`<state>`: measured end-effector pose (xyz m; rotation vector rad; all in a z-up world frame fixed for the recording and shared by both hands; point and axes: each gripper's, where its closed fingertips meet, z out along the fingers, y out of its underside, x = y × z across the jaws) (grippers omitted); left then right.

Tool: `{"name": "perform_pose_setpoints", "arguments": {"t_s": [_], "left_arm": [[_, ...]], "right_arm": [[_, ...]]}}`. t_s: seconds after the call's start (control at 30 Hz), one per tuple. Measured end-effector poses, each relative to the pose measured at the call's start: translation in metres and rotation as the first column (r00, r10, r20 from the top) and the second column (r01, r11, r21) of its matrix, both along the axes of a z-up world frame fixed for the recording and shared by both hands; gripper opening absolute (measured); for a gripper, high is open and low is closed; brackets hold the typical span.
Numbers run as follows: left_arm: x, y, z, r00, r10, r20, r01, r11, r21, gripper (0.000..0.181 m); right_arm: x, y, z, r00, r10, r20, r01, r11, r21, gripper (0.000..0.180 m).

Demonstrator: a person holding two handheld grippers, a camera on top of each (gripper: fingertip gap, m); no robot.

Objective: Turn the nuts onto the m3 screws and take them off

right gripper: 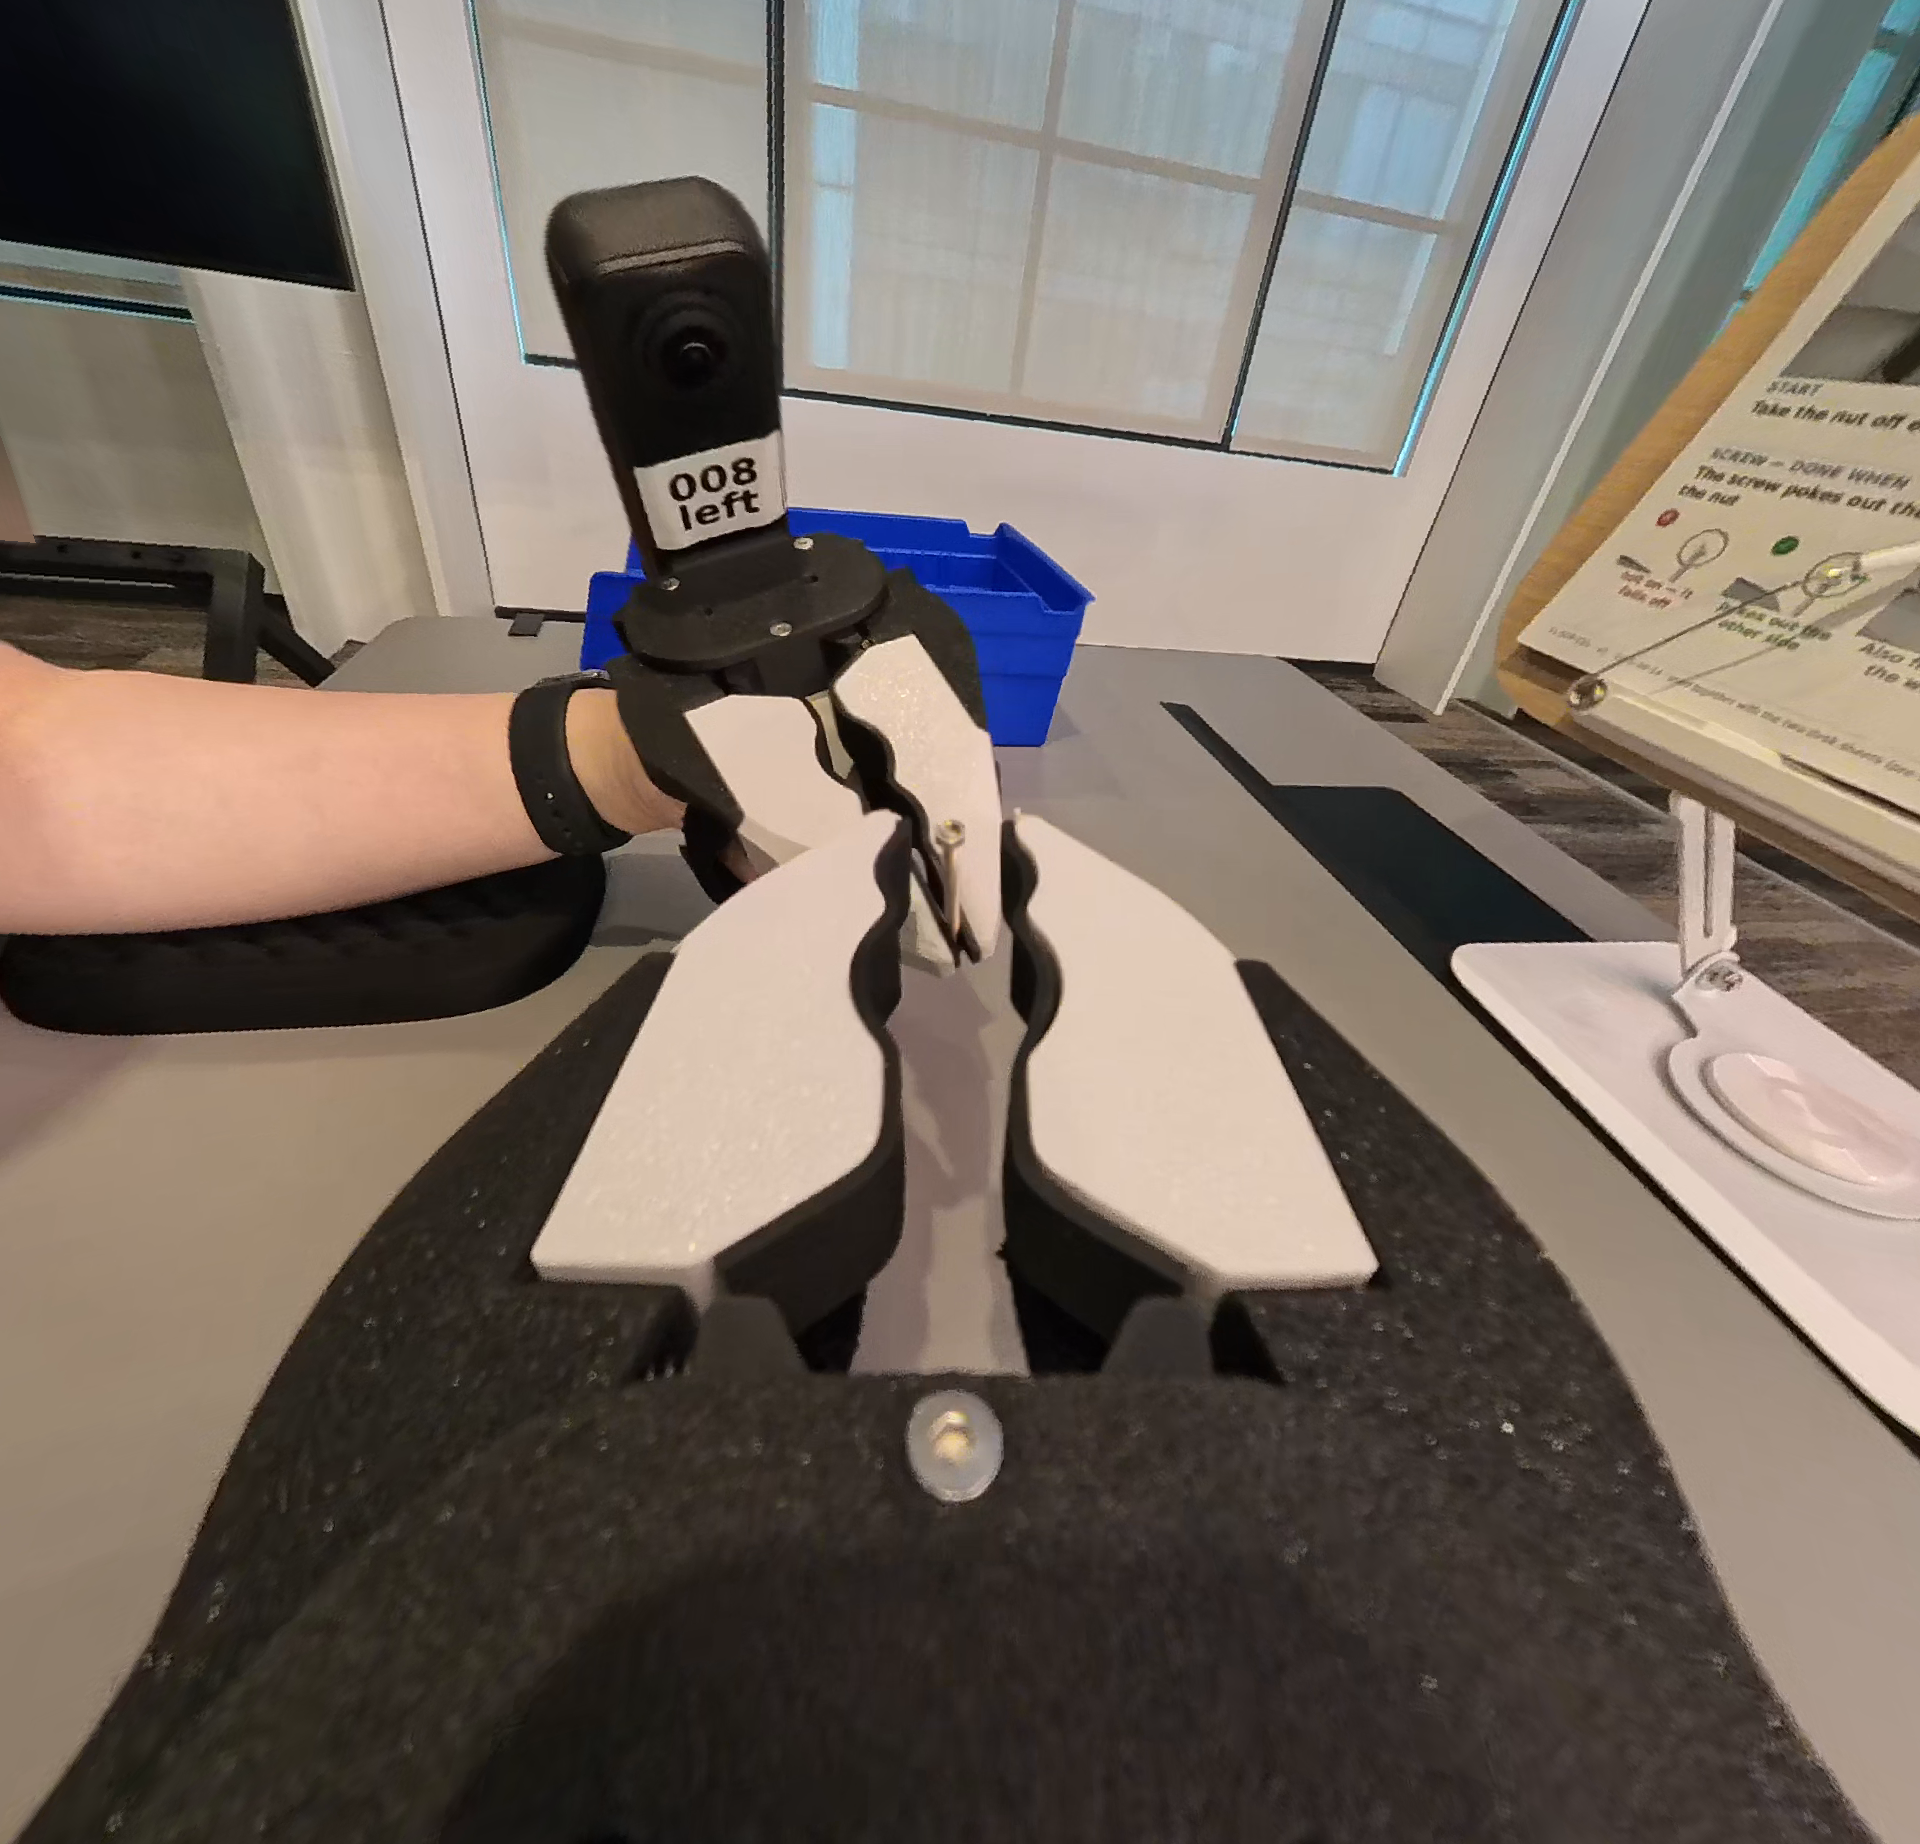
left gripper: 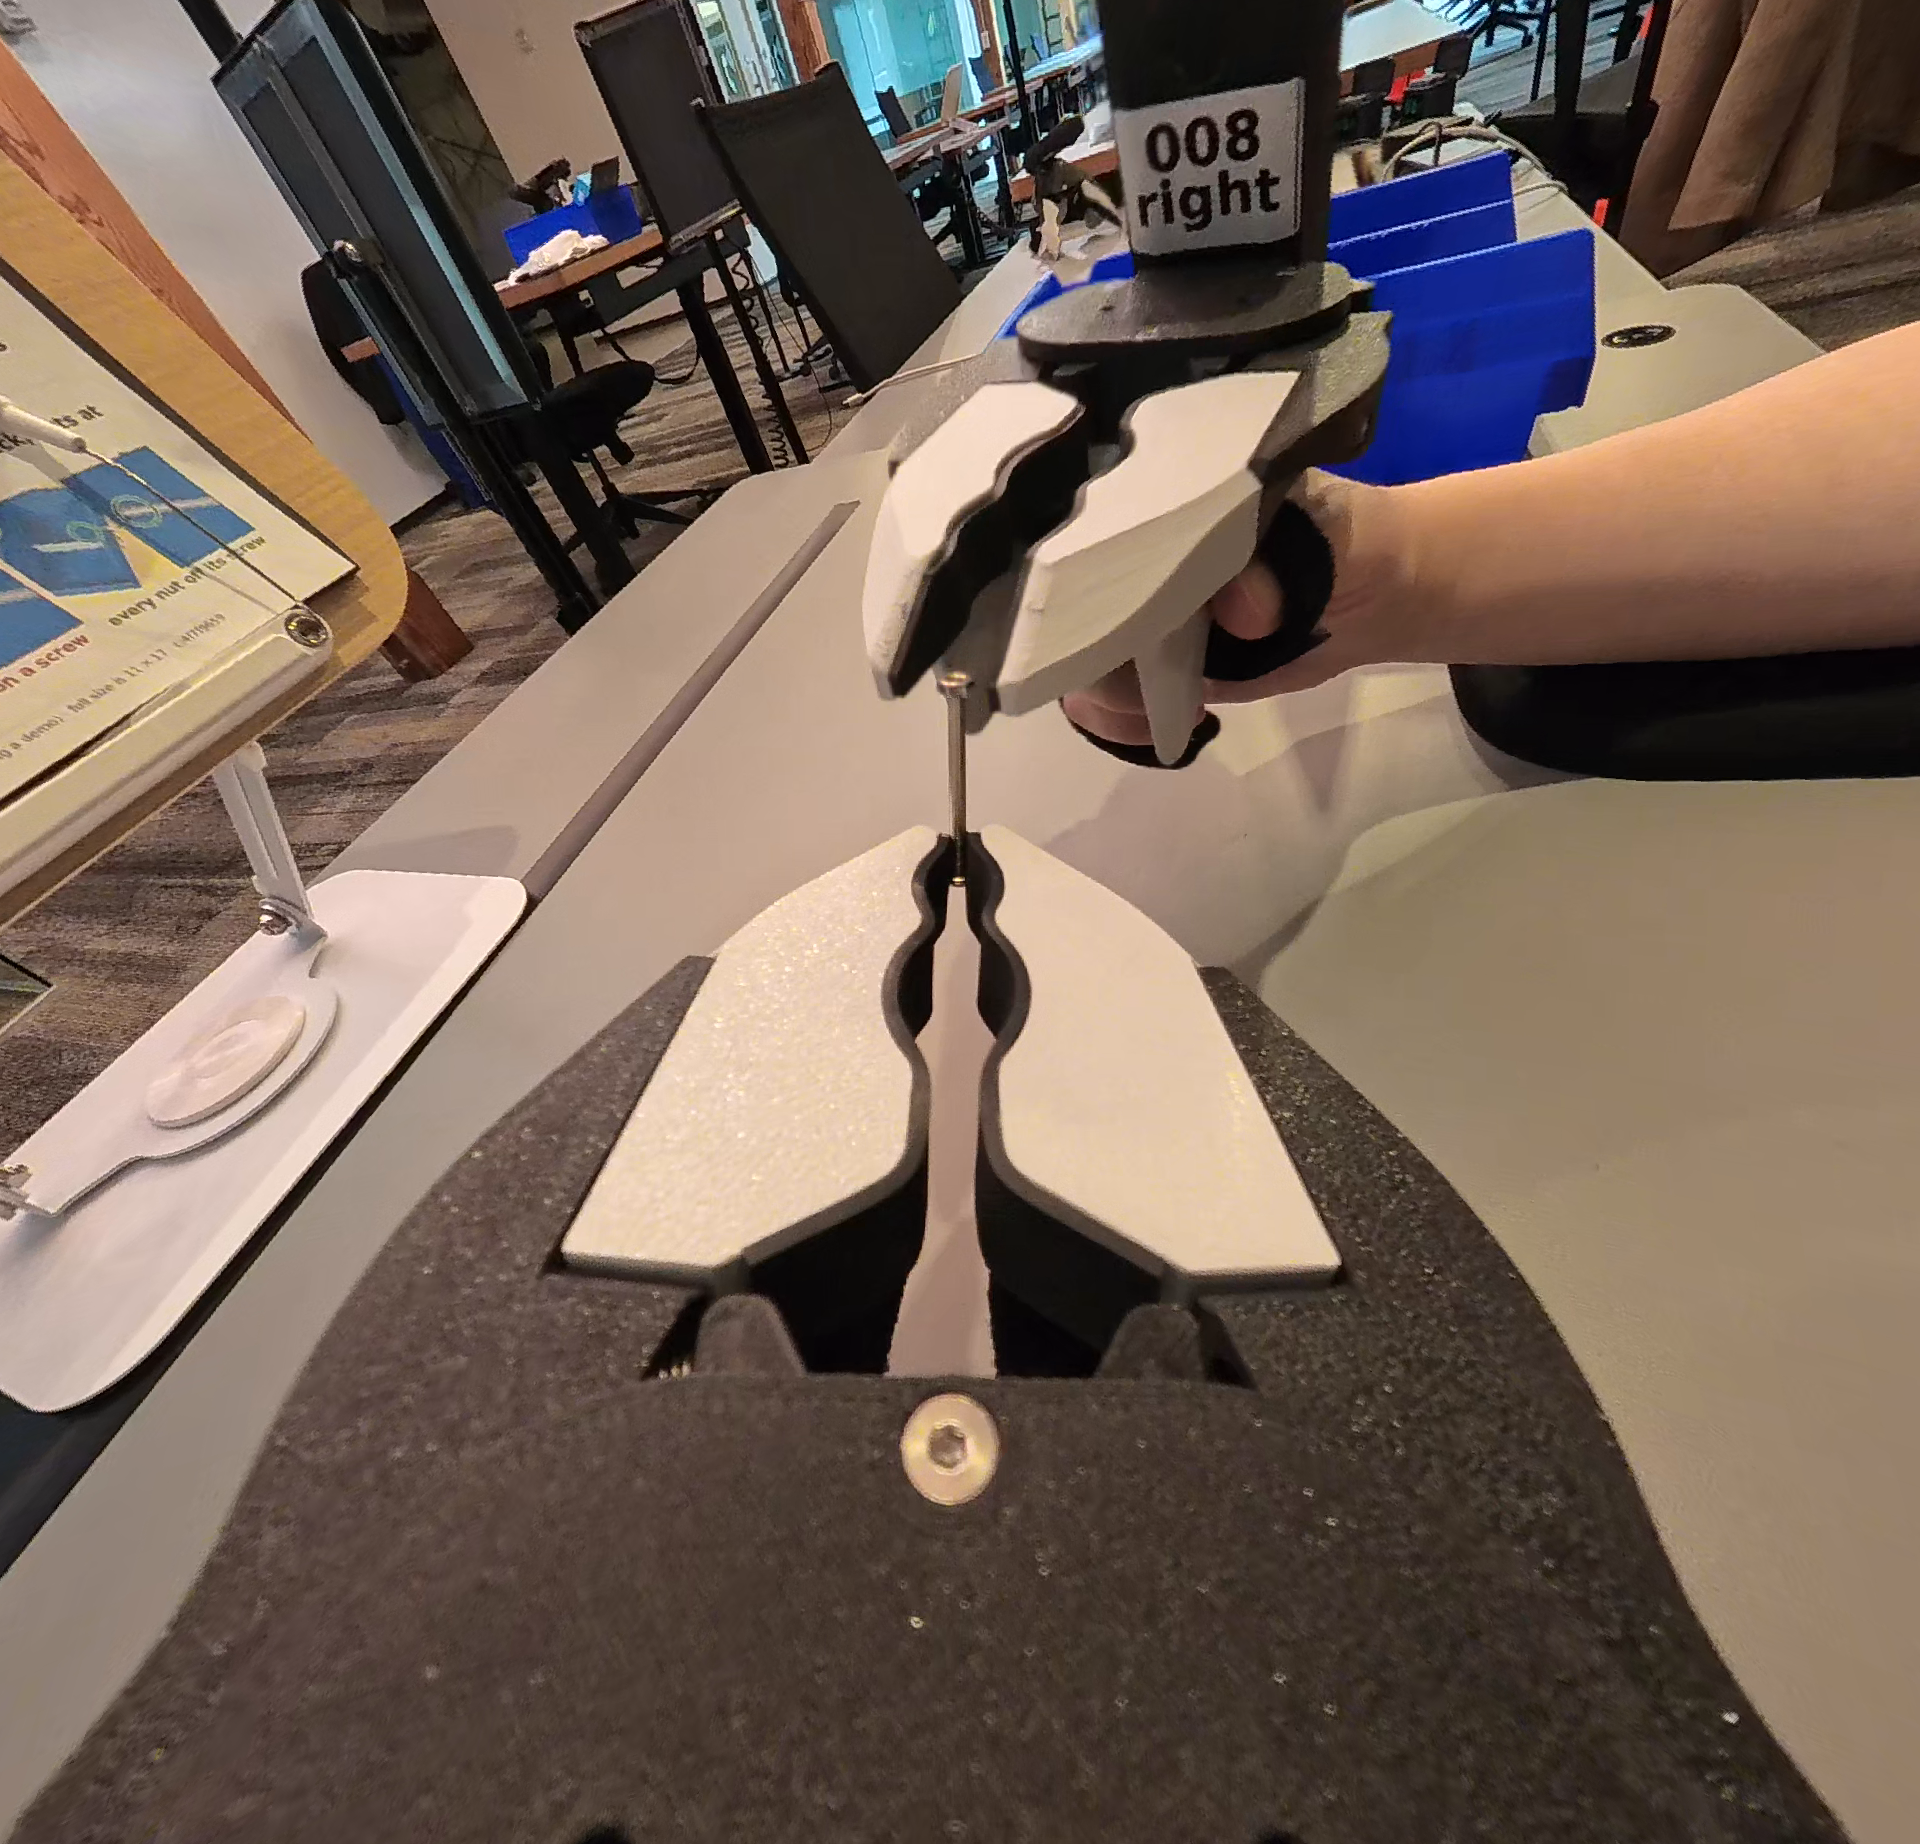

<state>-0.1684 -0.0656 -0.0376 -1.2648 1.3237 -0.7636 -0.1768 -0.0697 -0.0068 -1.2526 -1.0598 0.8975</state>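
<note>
A thin steel M3 screw (left gripper: 957,766) stands upright over the grey table (left gripper: 1455,1067). My left gripper (left gripper: 961,844) is shut on its lower end, where a small brass-coloured glint shows between the tips; I cannot tell if that is a nut. The screw's head (left gripper: 951,688) sits between the tips of my right gripper (left gripper: 948,698), which comes from above. In the right wrist view my right gripper (right gripper: 961,828) is open, and the screw (right gripper: 951,885) stands in the gap without clear contact, held by the left gripper (right gripper: 961,947).
An instruction board on a white stand (left gripper: 260,973) is at the table's left edge, and it also shows in the right wrist view (right gripper: 1704,973). Blue bins (left gripper: 1455,340) (right gripper: 997,599) stand at the far side. Black arm rests (right gripper: 291,953) (left gripper: 1683,724) lie under the person's forearms. The grippers are tip to tip, or close to it.
</note>
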Motion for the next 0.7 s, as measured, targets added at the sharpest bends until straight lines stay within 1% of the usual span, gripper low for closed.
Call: {"name": "perform_pose_setpoints", "arguments": {"t_s": [0.23, 0.7], "left_arm": [[-0.0001, -0.0002, 0.0004, 1.0, -0.001, 0.001, 0.001, 1.0, 0.0, 0.002], [-0.0025, 0.0019, 0.0035, 1.0, 0.008, 0.014, -0.008, 1.0, 0.001, 0.002]], "right_arm": [[-0.0035, -0.0044, 0.0029, 1.0, -0.016, 0.023, 0.015, 0.997, 0.071, 0.015], [-0.0017, -0.0037, 0.0017, 0.999, -0.025, 0.029, 0.023, 0.997, 0.076, 0.014]]}}
